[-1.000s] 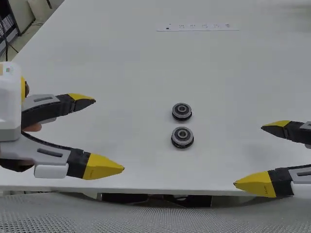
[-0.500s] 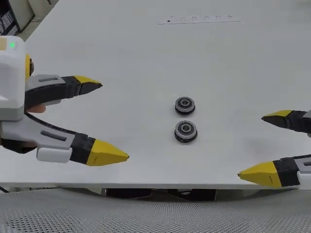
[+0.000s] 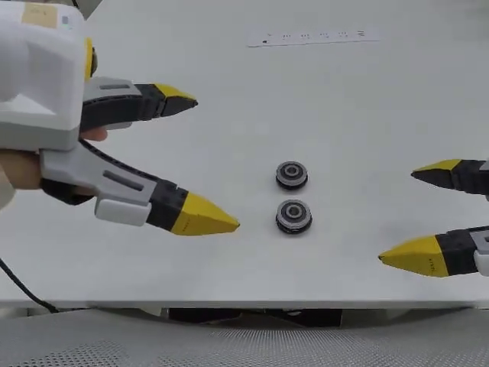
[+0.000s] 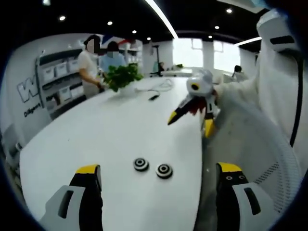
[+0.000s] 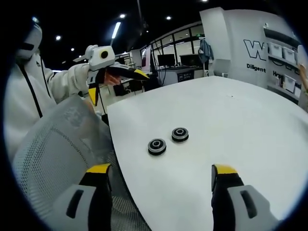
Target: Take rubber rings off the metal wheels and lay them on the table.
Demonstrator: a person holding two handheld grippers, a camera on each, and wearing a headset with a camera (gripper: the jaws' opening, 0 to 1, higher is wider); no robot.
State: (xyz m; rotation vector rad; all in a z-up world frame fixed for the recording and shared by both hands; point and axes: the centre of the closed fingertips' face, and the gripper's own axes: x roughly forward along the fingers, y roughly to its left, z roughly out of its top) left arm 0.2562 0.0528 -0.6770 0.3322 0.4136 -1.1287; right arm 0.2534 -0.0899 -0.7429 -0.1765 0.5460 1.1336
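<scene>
While near wheel [image 3: 293,216] & far wheel [image 3: 291,175] lie on table [image 3: 367,115] w/ rings seemingly on: my left gripper [image 3: 215,163] & right gripper [image 3: 396,217], jaws spread, empty. Step: approach. Next: pin one, peel ring.

**Bright workroom around a white table [image 3: 359,115]**

A leafy plant [image 4: 122,76] stands at the table's far end, with storage shelves [image 4: 60,79] along the wall beside it. Windows [image 4: 192,52] glow beyond. Strip lights [image 4: 161,17] cross the dark ceiling above. A grey mesh chair [image 5: 57,139] sits at the table's near edge.

Left gripper [image 3: 215,163] jaws spread wide; right gripper [image 3: 396,217] likewise.
</scene>
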